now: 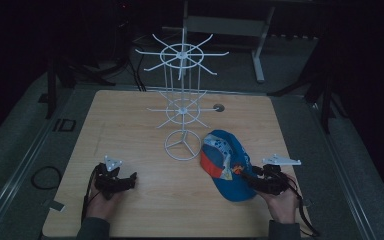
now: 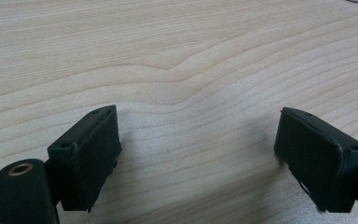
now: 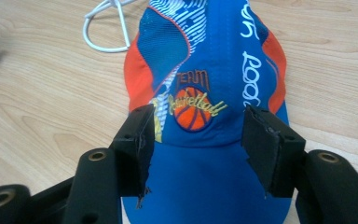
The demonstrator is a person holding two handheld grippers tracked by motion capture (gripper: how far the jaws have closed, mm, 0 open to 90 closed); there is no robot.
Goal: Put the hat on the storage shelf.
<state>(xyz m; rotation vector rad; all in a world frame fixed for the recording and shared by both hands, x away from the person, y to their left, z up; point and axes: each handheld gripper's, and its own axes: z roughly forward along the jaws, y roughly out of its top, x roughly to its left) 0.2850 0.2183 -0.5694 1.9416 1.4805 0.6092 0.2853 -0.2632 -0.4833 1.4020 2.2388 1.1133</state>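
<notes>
cap [image 3: 205,70] – blue, orange, "team basketball" logo, on table [image 3: 37,107]

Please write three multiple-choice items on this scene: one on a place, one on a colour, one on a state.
1. Where does the cap lie?
A. right of the white wire rack's base
B. hung on the rack
C. at the table's far left corner

2. What is the cap's main colour?
A. green
B. blue
C. black

3. How do the right gripper's jaws stand?
A. clamped flat together
B. apart over the cap's brim
C. closed on the rack

Key: 1 A, it lies flat beside the base; 2 B, blue with orange panels; 3 B, brim shows between spread jaws.
</notes>
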